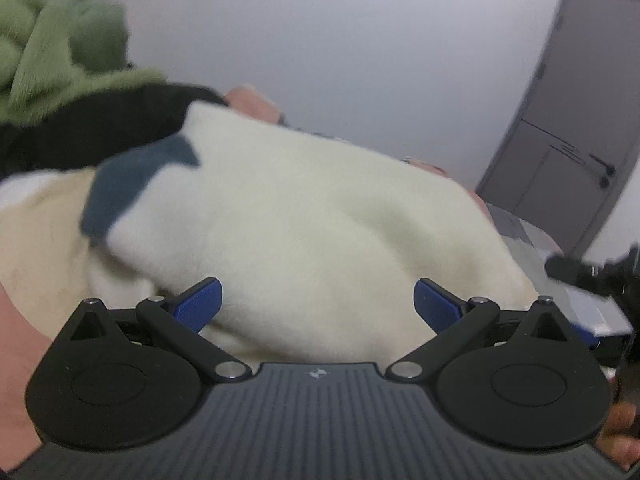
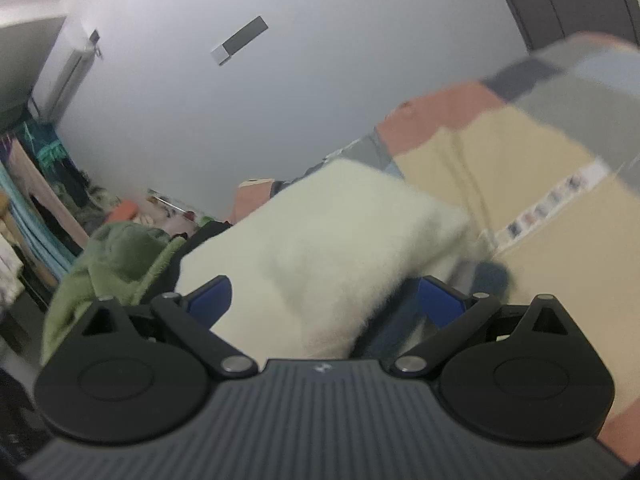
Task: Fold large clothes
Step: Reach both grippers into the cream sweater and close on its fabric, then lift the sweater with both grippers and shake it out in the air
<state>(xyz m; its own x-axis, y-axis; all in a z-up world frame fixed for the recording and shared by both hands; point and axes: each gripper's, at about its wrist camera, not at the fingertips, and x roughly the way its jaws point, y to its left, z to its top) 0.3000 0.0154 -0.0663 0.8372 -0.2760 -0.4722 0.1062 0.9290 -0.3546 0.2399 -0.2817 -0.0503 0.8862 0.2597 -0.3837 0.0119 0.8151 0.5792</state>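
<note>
Fleece [image 1: 304, 232], cream and bulky, bulges between both spread grippers, left [image 1: 318, 302] and right [image 2: 324, 300], neither clamped. Close now and you may pinch only fluff, so your fold slips.

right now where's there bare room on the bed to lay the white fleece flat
Little shows. The likeliest free patch is the tan sheet right of the white fleece, bordered by the patchwork cover. The left side is crowded: green garment and black garment are piled against the fleece. Both tongs, left and right, are open around it.
</note>
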